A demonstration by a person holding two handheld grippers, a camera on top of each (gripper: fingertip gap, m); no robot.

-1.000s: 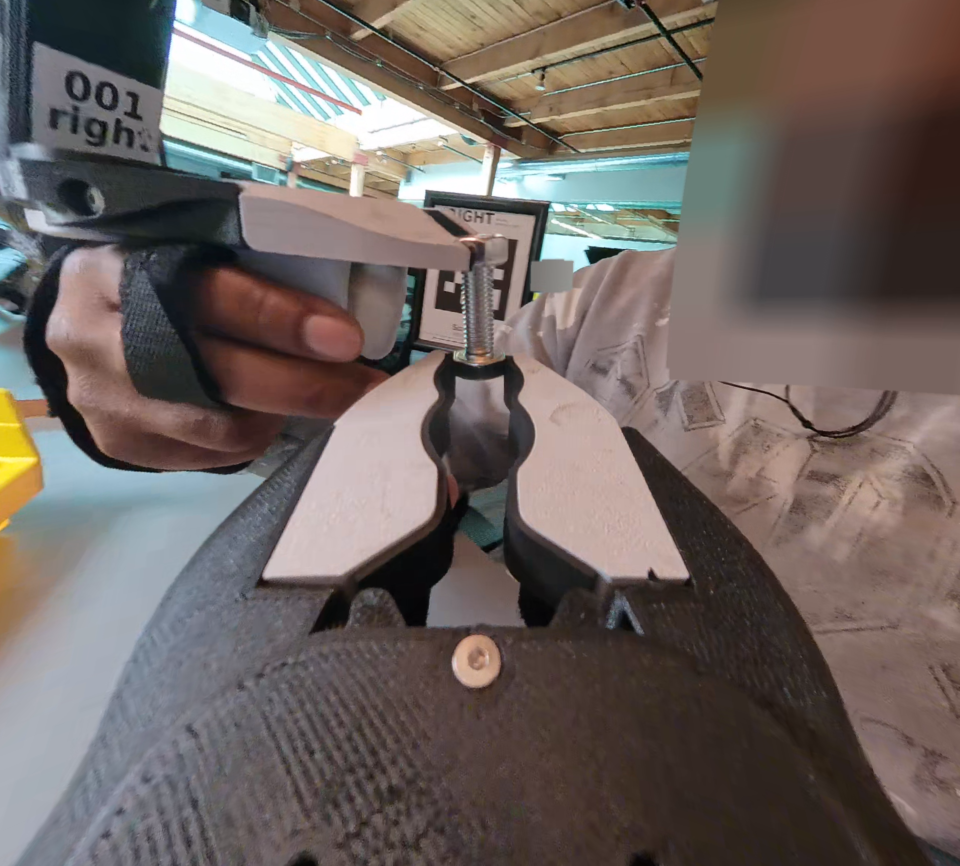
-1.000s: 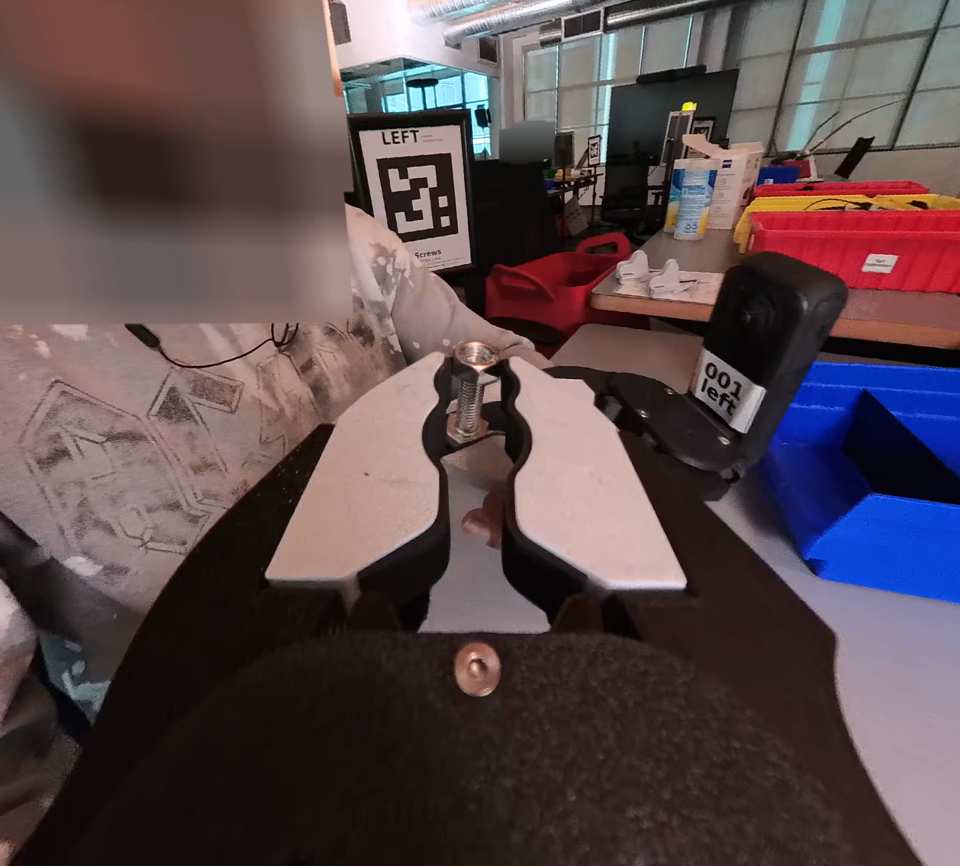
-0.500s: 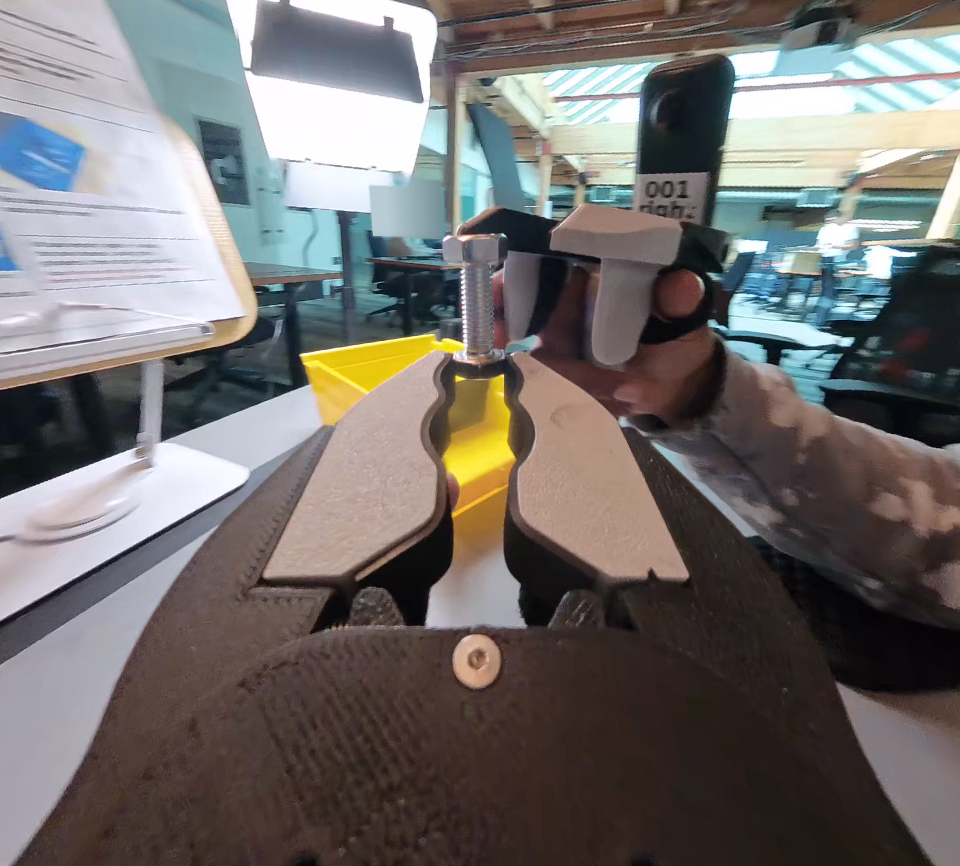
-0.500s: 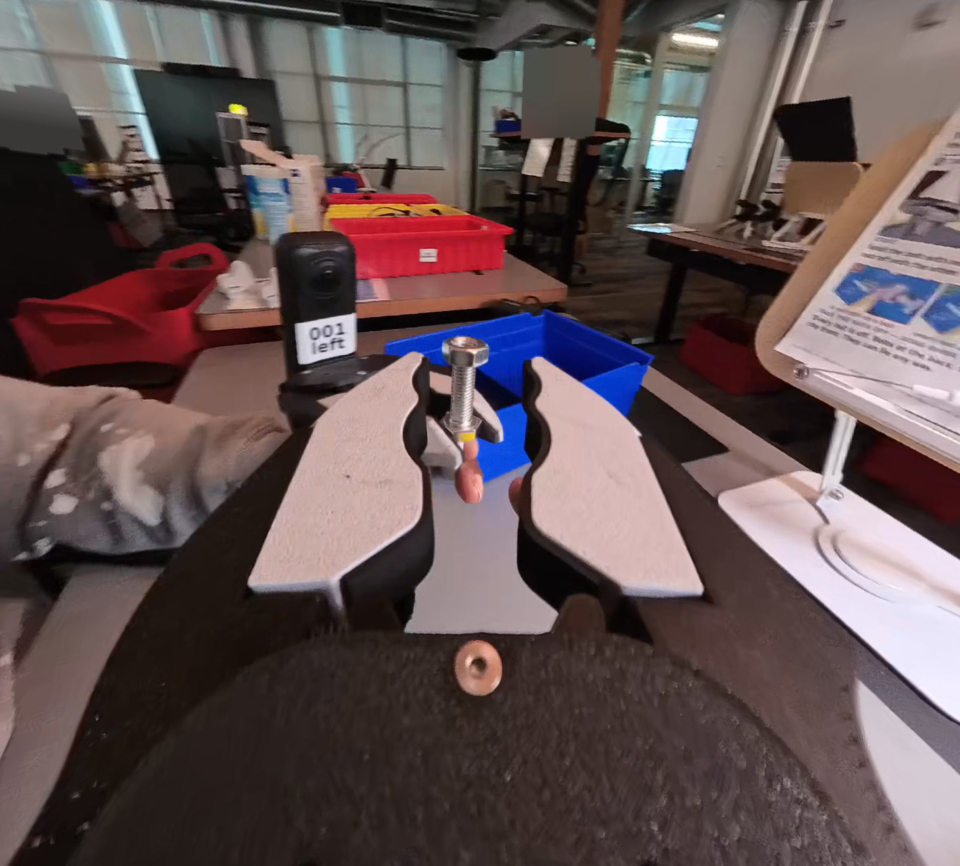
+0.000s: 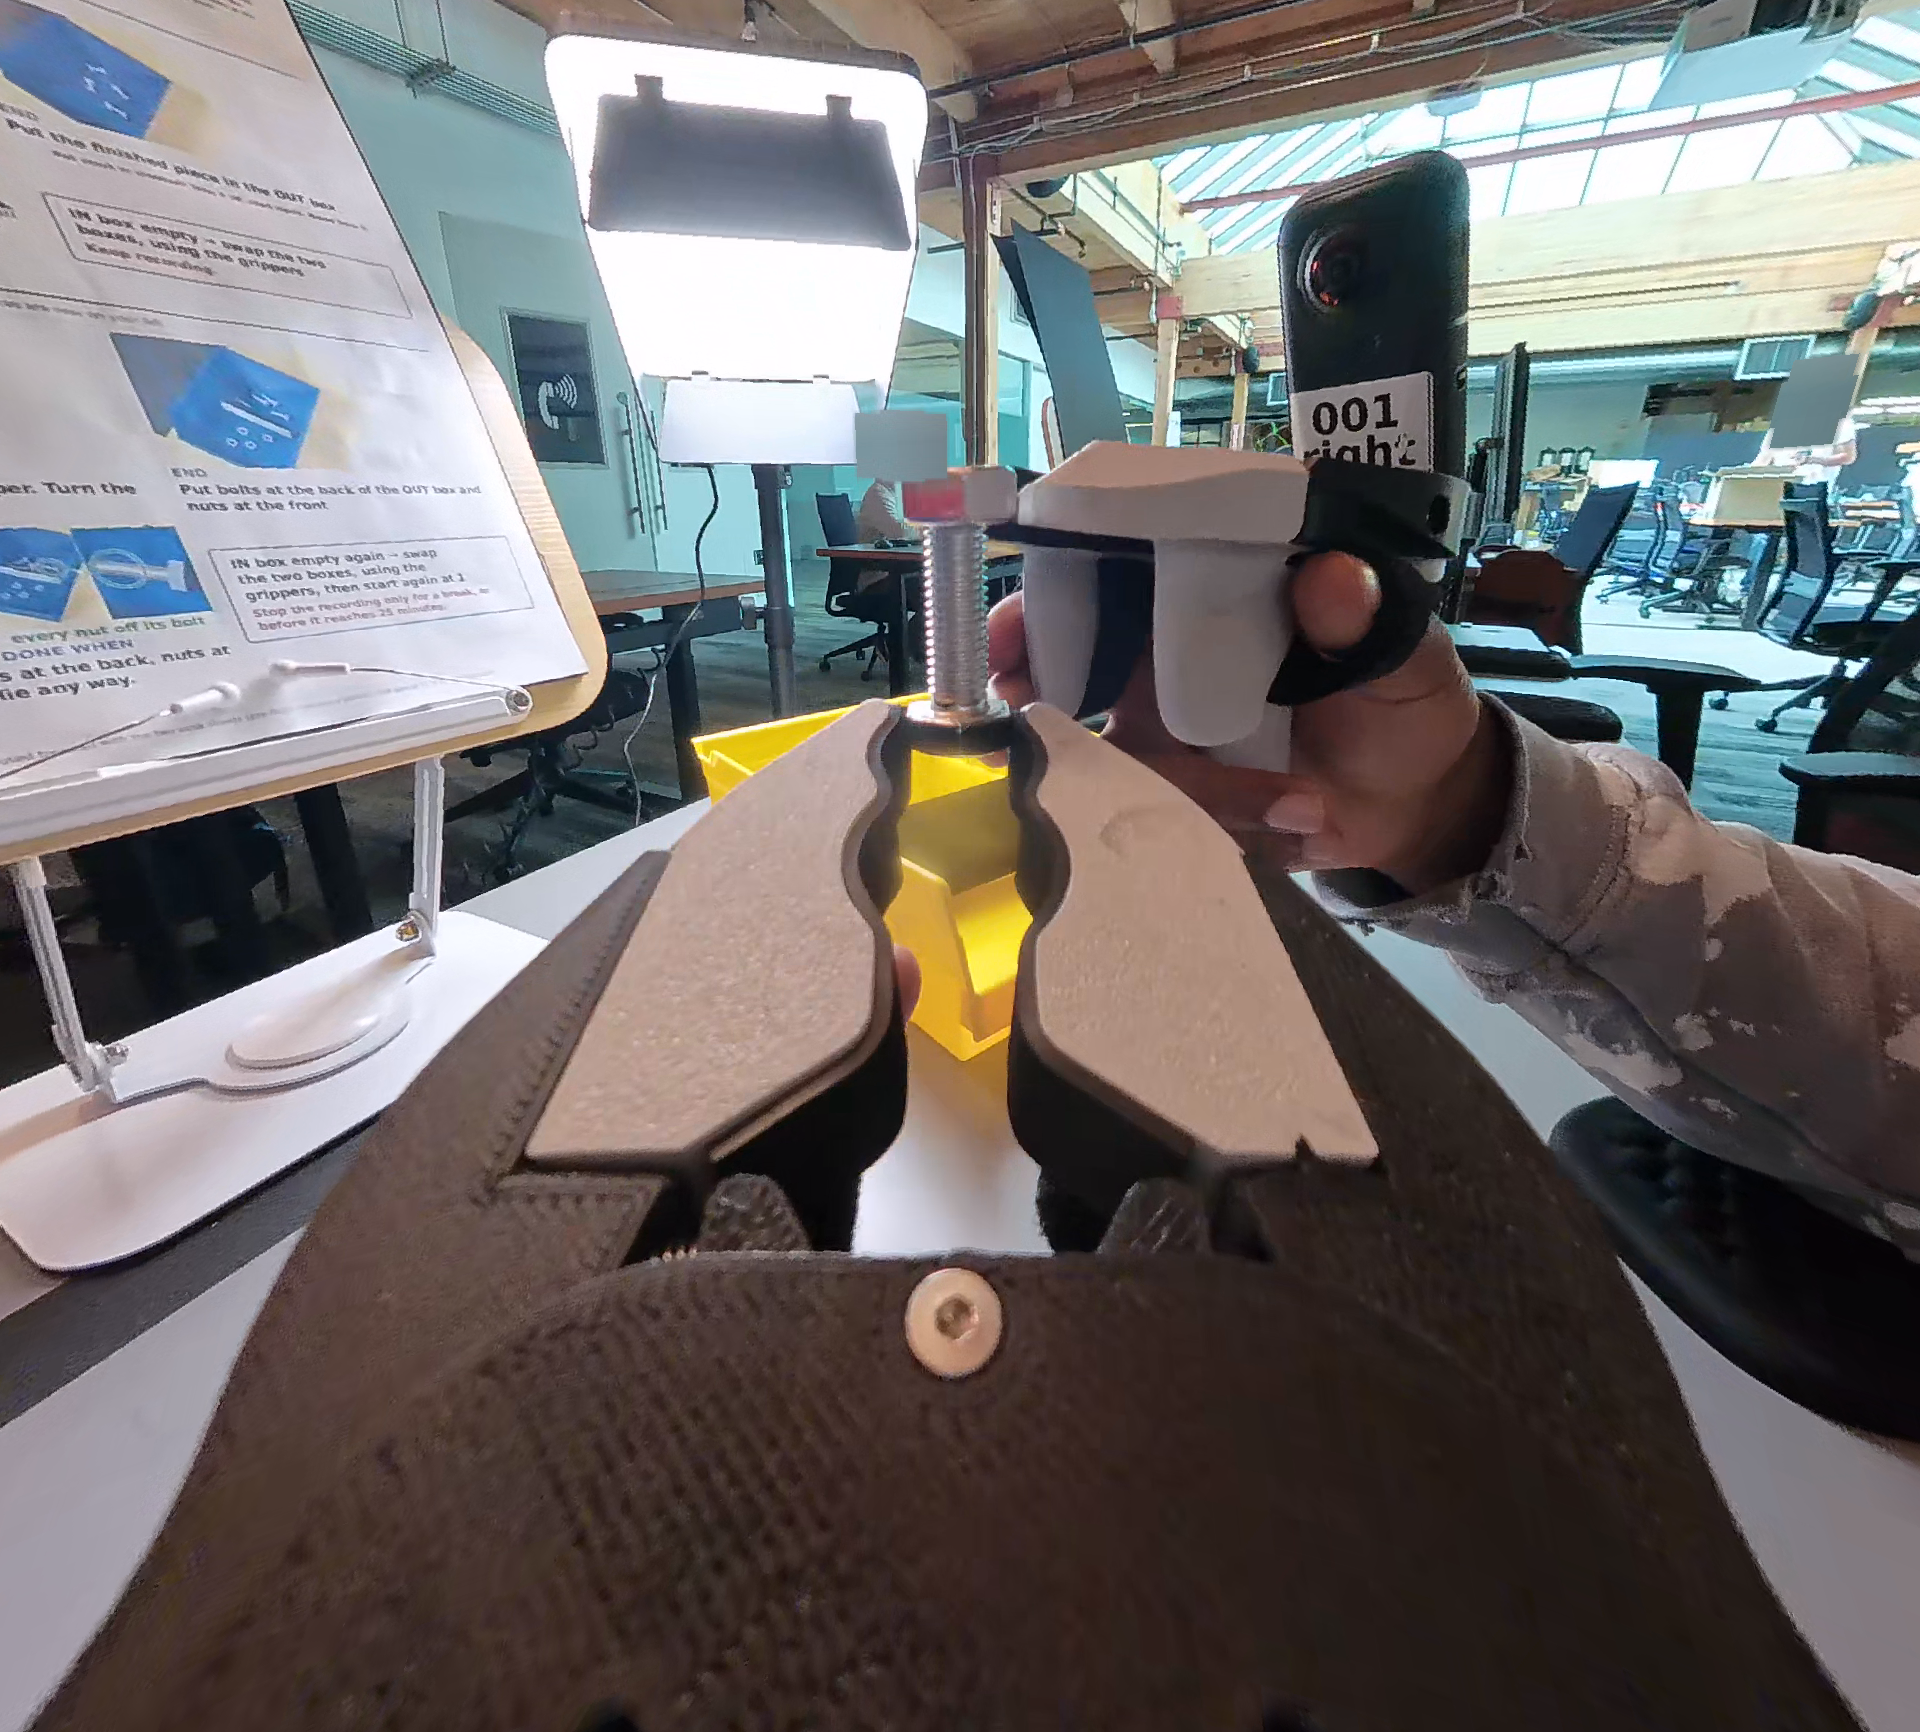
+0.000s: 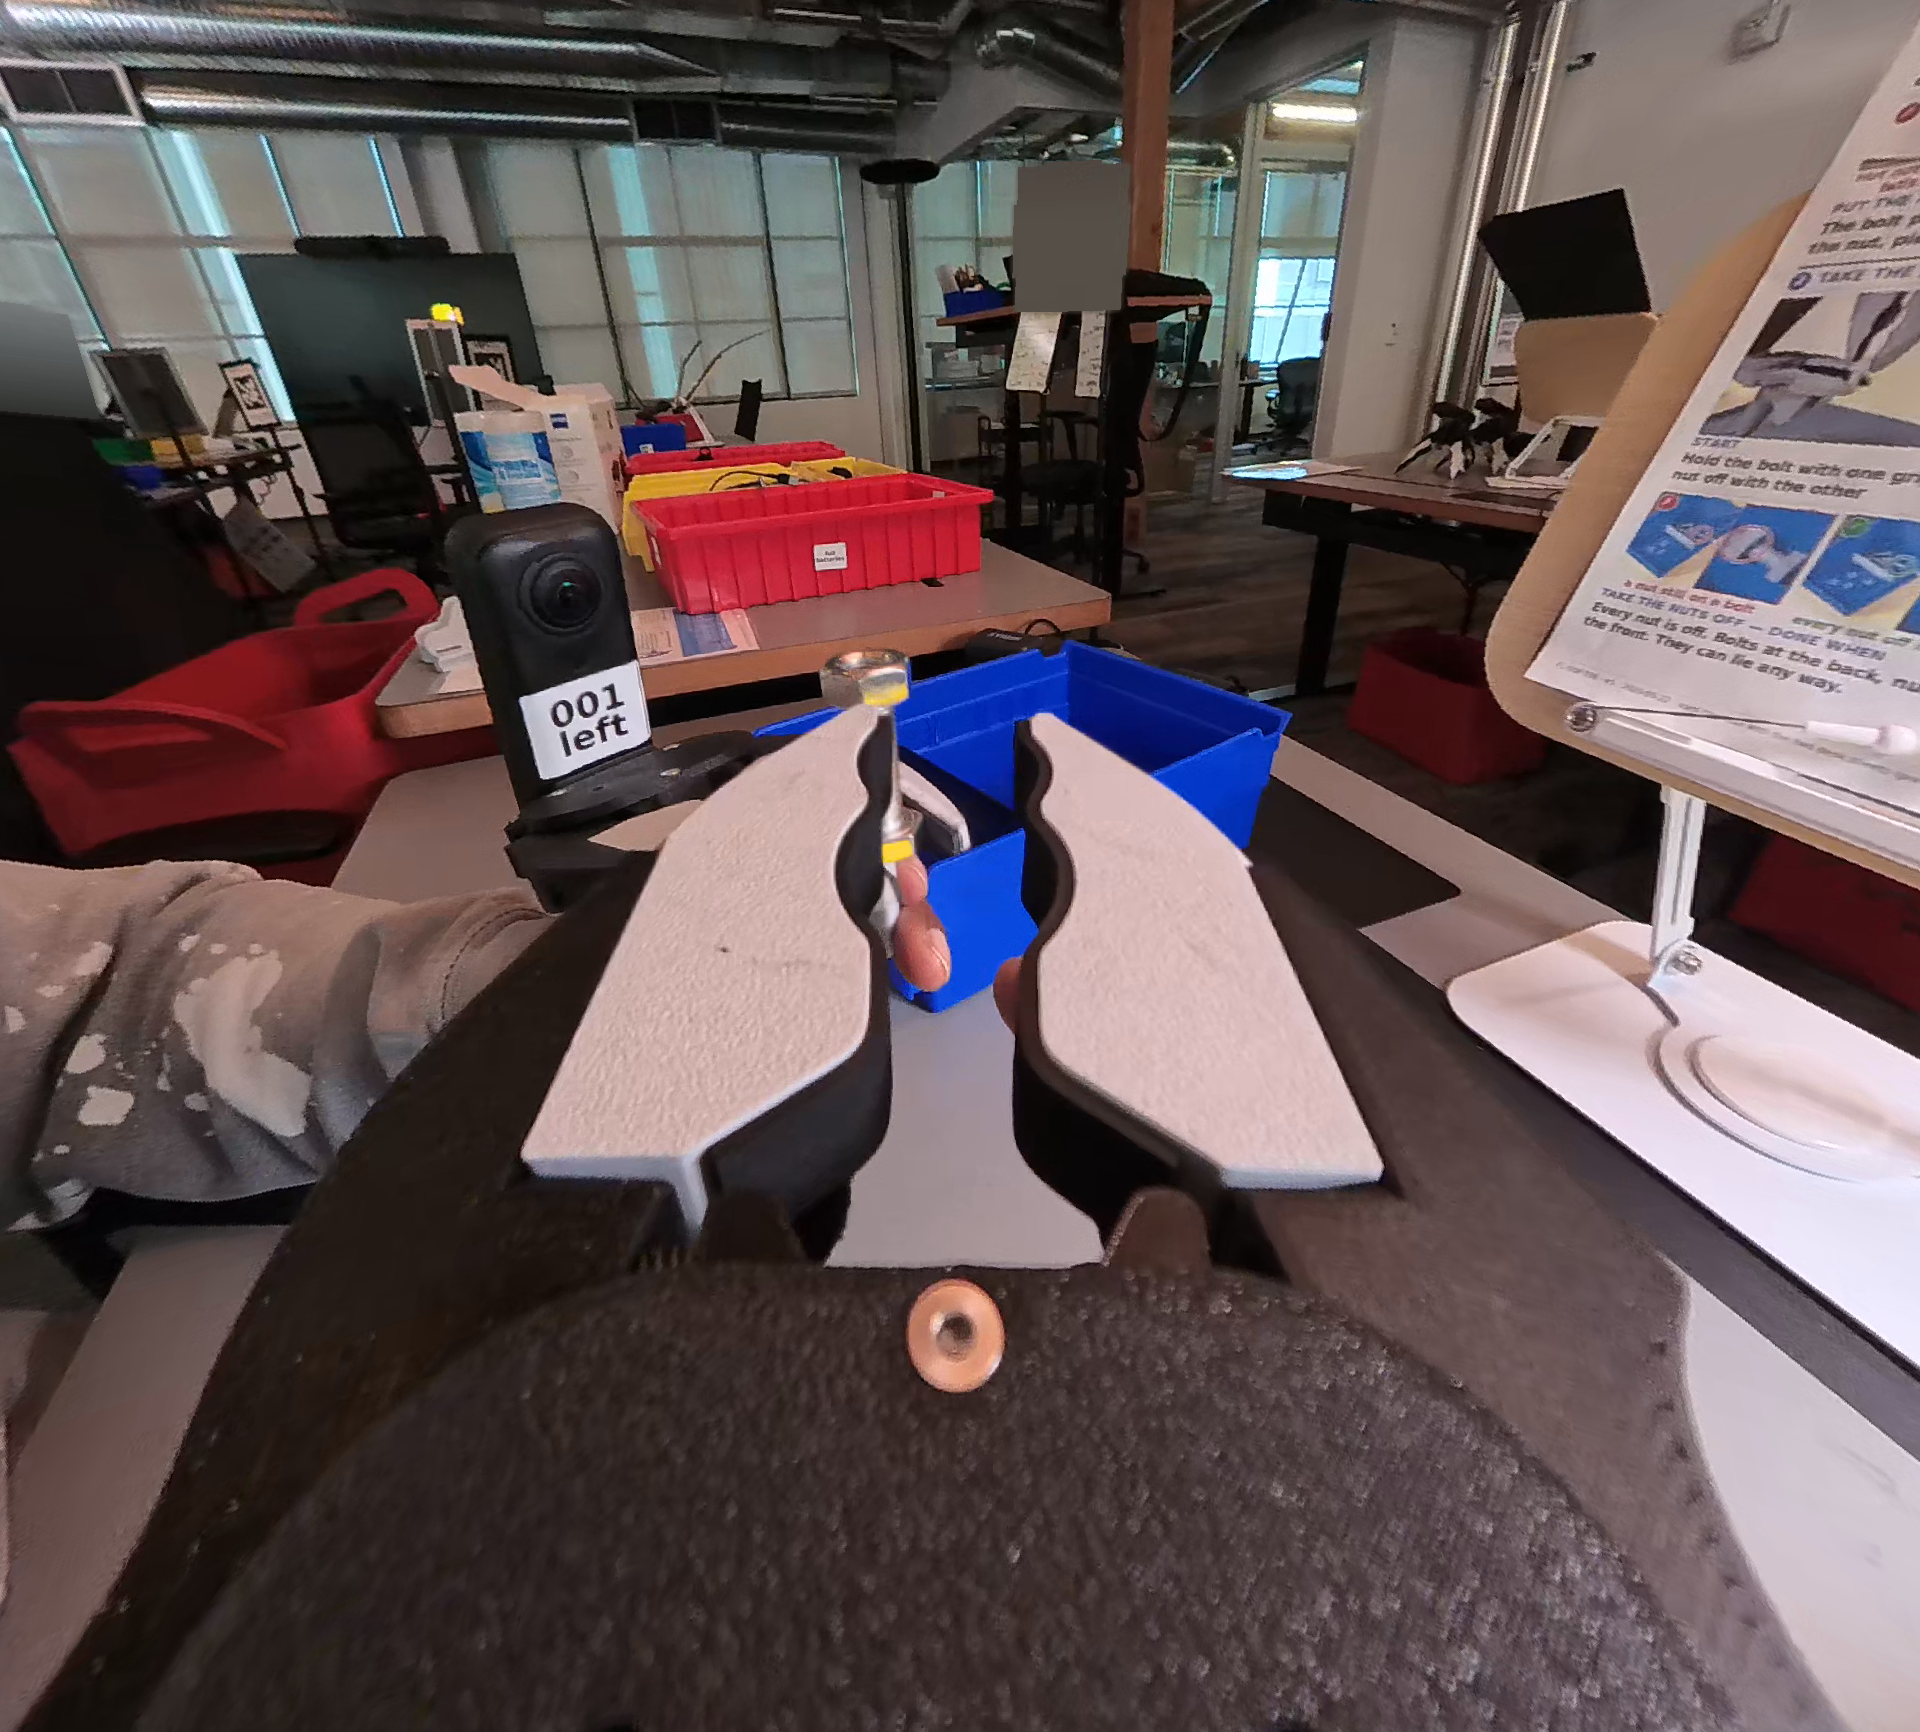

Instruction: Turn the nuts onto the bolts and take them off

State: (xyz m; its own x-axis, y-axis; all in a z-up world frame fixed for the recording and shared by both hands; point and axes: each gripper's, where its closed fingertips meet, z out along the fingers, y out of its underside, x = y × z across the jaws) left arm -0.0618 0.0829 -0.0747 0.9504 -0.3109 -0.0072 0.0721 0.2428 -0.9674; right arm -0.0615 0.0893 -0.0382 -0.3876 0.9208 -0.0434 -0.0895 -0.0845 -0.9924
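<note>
A silver bolt (image 5: 956, 612) stands upright, head up, with a nut (image 5: 956, 728) at its lower end. My left gripper (image 5: 961, 726) is shut on the nut. My right gripper (image 5: 1039, 510) comes in from the right at the height of the bolt head, one fingertip against it. In the right wrist view the right gripper (image 6: 948, 721) is open. The bolt (image 6: 883, 747) lies against its left fingertip, with the head above the tip. The nut (image 6: 900, 825) and the left gripper's tips show in the gap, mostly hidden.
A yellow bin (image 5: 961, 934) sits on the table under the left gripper. A blue bin (image 6: 1153, 747) sits beyond the right gripper. An instruction sheet on a white stand (image 5: 208, 1069) is at the table's far side and also shows in the right wrist view (image 6: 1683, 1038). A sleeved arm (image 5: 1662, 955) crosses the right. Only a small space, under 4 cm, lies between the two pairs of fingers.
Both grippers swung from facing the person to facing the table. The right gripper opened off the bolt head, drew away, and now lies against it again, open. The left stayed shut on the nut.
</note>
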